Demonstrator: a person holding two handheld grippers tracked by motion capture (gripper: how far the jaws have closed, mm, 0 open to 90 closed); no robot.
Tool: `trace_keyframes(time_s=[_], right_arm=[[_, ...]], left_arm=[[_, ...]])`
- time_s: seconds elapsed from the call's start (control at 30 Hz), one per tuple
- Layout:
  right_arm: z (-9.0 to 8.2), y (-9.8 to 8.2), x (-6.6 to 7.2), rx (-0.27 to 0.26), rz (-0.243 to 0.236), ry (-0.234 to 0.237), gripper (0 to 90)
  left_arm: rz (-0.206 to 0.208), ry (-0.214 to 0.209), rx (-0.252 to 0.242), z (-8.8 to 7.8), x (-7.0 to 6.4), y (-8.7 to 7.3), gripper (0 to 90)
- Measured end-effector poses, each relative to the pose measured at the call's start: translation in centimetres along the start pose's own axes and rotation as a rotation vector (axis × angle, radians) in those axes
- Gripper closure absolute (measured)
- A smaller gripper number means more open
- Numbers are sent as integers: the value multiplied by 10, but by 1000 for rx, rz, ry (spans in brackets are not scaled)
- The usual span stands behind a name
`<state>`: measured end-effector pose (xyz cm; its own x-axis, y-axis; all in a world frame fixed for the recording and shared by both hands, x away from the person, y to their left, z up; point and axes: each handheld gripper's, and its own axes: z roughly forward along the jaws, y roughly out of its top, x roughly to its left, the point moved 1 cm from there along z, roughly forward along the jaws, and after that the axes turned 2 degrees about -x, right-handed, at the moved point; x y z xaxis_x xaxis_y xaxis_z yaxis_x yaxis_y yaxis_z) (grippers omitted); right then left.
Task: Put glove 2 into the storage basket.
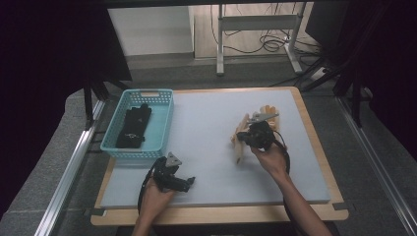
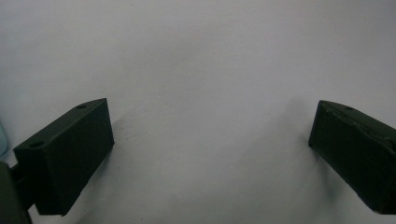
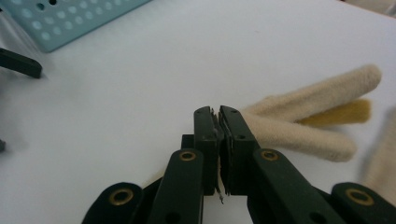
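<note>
White foam board (image 1: 206, 147) covers the table; the right gripper (image 3: 218, 122) pinches a beige glove (image 3: 299, 126) on the board's right half, fingers trailing away from its jaws. Spread and empty, the left gripper (image 1: 177, 181) rests near the teal basket (image 1: 160, 129), well apart from the glove.

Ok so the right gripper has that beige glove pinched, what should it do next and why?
Probably carry it left toward the blue basket. The right gripper is shut on the beige glove, and a black glove already lies in that basket.
</note>
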<state>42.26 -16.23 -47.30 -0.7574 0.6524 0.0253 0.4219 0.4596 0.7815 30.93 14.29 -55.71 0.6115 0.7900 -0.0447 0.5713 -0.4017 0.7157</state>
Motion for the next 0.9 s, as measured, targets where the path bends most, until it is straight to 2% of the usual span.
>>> trace_keyframes(time_s=[0.07,0.13,0.17,0.23,0.3,0.4,0.43,0.47,0.57,0.67,0.7,0.73,0.9], right_arm=[[10,5,5,3,-2,25,819],[20,9,10,1,1,49,729],[25,11,12,6,-3,53,712],[29,12,14,14,-23,29,687],[29,11,11,19,-16,27,678],[26,7,0,28,-1,1,676],[26,7,0,28,-1,1,676],[20,2,-13,28,27,-15,676],[13,-6,-28,26,55,-38,677],[7,-11,-41,24,74,-59,678],[7,-11,-41,24,74,-59,678],[1,-14,-51,19,84,-77,678],[-11,-19,-71,19,97,-127,680]], left_arm=[[0,-1,1,0,0,0,3],[-1,-1,-2,0,0,0,3],[0,0,-2,0,0,0,3],[3,0,0,0,0,0,4],[3,-1,1,0,0,0,4],[2,-1,1,0,0,0,3],[2,-1,1,0,0,0,4],[2,-1,1,0,0,0,4],[2,-1,1,0,0,0,3],[2,-1,0,0,0,0,4],[2,-1,0,0,0,0,4],[2,-1,0,0,0,0,4],[1,-1,-1,0,0,0,4]])
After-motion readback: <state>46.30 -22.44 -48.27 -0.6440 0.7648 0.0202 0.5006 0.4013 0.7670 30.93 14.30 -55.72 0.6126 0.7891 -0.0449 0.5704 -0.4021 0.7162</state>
